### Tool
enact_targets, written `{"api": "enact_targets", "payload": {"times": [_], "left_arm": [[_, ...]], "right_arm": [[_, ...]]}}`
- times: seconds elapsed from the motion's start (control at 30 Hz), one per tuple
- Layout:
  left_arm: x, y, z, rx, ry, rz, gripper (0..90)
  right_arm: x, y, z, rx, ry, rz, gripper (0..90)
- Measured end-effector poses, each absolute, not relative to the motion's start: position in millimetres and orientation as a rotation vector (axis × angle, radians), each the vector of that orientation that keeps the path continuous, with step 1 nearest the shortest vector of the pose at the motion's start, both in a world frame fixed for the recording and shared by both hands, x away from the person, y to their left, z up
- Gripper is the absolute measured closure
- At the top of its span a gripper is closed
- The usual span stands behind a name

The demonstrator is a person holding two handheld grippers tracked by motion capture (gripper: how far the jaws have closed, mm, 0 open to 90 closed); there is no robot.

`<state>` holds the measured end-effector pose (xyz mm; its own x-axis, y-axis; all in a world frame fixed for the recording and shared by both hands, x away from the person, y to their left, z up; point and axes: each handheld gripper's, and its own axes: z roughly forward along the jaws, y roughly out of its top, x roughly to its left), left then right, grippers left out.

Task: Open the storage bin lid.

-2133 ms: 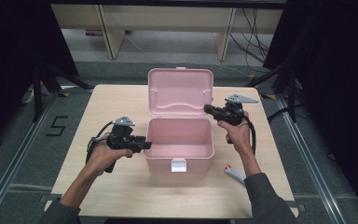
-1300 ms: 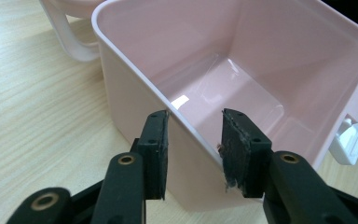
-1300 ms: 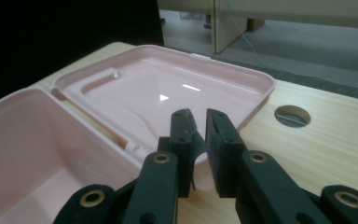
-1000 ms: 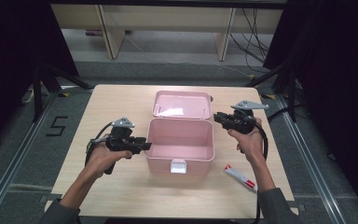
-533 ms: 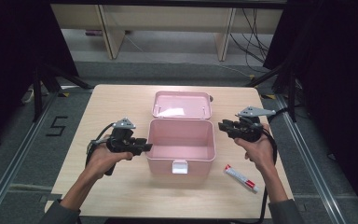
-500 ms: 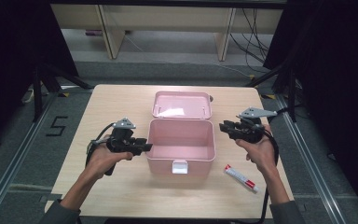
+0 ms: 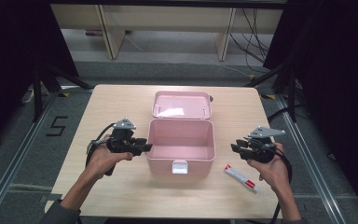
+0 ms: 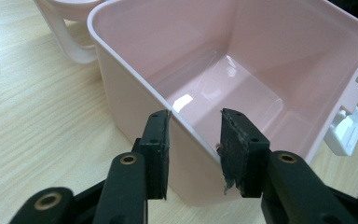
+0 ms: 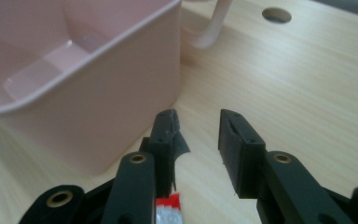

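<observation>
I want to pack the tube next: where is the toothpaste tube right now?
In the high view, the toothpaste tube lies flat on the table, right of the pink box, near its front corner, just below the right gripper.

So the open pink plastic box (image 7: 181,145) sits mid-counter (image 7: 121,100), its lid (image 7: 182,103) lying flat right behind it. The small white-and-red tube (image 7: 241,178) lies on the counter off the box's front right corner, near the right gripper (image 7: 237,145).

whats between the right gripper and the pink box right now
In the high view, bare tabletop separates the right gripper from the pink box; the tube lies nearer the person, off that line.
</observation>
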<state>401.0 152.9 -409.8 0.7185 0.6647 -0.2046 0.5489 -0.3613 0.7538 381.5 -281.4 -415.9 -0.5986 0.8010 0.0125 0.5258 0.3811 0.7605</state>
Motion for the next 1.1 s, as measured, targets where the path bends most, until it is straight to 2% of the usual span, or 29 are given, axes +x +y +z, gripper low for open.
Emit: {"api": "enact_targets", "payload": {"times": [0.53, 1.1], "left_arm": [[395.5, 149.2, -409.3, 2.063, 0.916, 0.191, 62.8], [390.2, 152.3, -406.2, 2.087, 0.887, 0.196, 66.2]], "right_arm": [[357.1, -280.9, -432.6, 1.152, 2.475, 0.802, 61.6], [346.6, -285.1, -440.3, 1.154, 2.518, 0.755, 58.1]]}}
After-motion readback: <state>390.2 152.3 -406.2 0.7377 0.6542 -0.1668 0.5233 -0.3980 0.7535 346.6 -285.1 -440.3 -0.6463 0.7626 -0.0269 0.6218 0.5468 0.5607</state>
